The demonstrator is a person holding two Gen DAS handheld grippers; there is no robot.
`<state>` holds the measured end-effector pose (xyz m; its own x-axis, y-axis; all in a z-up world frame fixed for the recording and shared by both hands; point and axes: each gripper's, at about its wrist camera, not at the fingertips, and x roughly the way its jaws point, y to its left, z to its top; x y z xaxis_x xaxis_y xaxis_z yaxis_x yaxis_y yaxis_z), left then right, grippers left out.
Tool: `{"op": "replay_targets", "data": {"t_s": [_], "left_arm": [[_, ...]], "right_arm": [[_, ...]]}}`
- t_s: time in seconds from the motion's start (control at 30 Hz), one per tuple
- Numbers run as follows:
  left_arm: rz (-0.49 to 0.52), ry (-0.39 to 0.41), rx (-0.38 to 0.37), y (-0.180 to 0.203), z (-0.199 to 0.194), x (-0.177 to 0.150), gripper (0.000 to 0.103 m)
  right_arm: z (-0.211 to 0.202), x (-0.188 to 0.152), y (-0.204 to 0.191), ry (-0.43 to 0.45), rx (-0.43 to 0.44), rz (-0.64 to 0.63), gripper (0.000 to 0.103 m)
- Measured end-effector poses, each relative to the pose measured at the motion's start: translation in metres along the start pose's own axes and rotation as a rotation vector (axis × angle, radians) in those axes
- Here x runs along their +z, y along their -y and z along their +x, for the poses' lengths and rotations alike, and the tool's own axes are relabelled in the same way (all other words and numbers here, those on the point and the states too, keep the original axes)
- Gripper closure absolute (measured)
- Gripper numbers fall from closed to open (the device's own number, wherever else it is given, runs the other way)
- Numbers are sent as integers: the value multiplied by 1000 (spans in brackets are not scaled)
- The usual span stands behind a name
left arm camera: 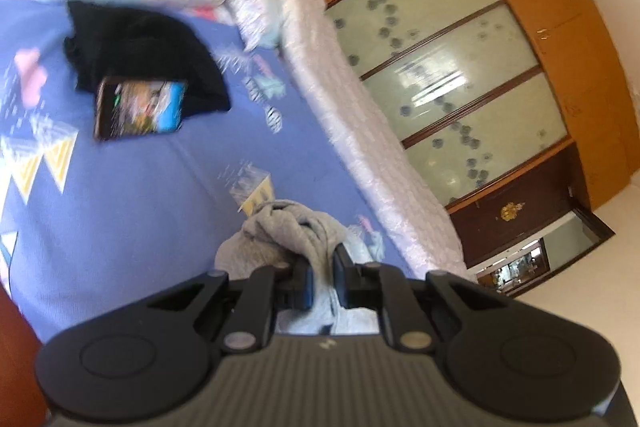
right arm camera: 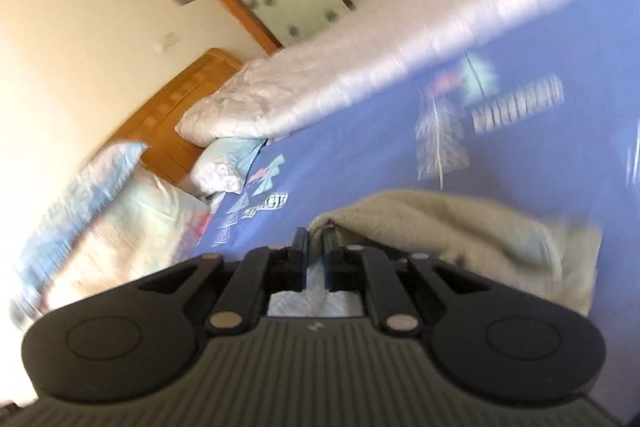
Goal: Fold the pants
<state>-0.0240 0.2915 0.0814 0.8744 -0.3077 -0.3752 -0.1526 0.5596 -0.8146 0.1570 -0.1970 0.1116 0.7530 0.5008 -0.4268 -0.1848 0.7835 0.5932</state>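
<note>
The grey pants (left arm camera: 288, 227) are bunched over the blue bedsheet (left arm camera: 140, 207). My left gripper (left arm camera: 322, 267) is shut on a fold of the grey fabric, which hangs down between the fingers. In the right wrist view the pants show their pale fleecy inside (right arm camera: 460, 227) and drape to the right over the sheet (right arm camera: 400, 131). My right gripper (right arm camera: 316, 243) is shut on the edge of that fabric. Both views are tilted and blurred.
A phone (left arm camera: 140, 107) with a lit screen lies on a folded black garment (left arm camera: 152, 43) on the bed. Pillows (right arm camera: 132, 211) and a white quilt (right arm camera: 360, 67) lie along the bed's edge. A wooden wardrobe (left arm camera: 460, 75) with frosted doors stands beyond.
</note>
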Motion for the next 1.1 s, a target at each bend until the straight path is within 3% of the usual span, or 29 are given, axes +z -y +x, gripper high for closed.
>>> {"op": "replay_targets", "data": {"t_s": [0.07, 0.17, 0.3, 0.37, 0.43, 0.57, 0.7, 0.77, 0.83, 0.87, 0.9, 0.97, 1.07, 1.1], "left_arm": [[-7, -36, 41, -8, 11, -6, 93], [-8, -89, 99, -19, 23, -16, 93], [-35, -110, 120, -33, 26, -18, 93], [-50, -97, 119, -37, 21, -15, 93], [-56, -92, 117, -39, 18, -13, 93], [-47, -98, 116, -41, 18, -15, 93], [-30, -118, 107, -41, 21, -20, 93], [-19, -125, 100, -40, 22, -20, 92], [-14, -126, 95, -40, 22, -19, 92], [-15, -125, 92, -40, 21, -19, 92], [-18, -124, 92, -41, 21, -19, 92], [-19, -120, 94, -42, 20, -18, 92], [-28, -118, 103, -45, 21, -18, 92], [-33, -118, 108, -47, 22, -17, 92]], "right_arm": [[7, -15, -1, -76, -81, -84, 93], [18, -59, 36, -229, -177, -42, 90], [13, -102, 83, -335, -160, 121, 87], [3, -106, 98, -317, -164, 165, 83], [-9, -104, 111, -282, -190, 215, 76], [-21, -74, 140, -195, -187, 336, 74], [-6, -41, 125, -149, -205, 261, 63], [15, -28, 113, -181, -197, 230, 59], [45, -27, 111, -256, -247, 192, 59], [62, -25, 106, -296, -301, 149, 74], [78, -23, 102, -319, -329, 99, 95], [96, -13, 85, -319, -339, 22, 95], [96, 16, 43, -207, -171, -15, 94], [95, 22, 29, -183, -118, -34, 88]]}}
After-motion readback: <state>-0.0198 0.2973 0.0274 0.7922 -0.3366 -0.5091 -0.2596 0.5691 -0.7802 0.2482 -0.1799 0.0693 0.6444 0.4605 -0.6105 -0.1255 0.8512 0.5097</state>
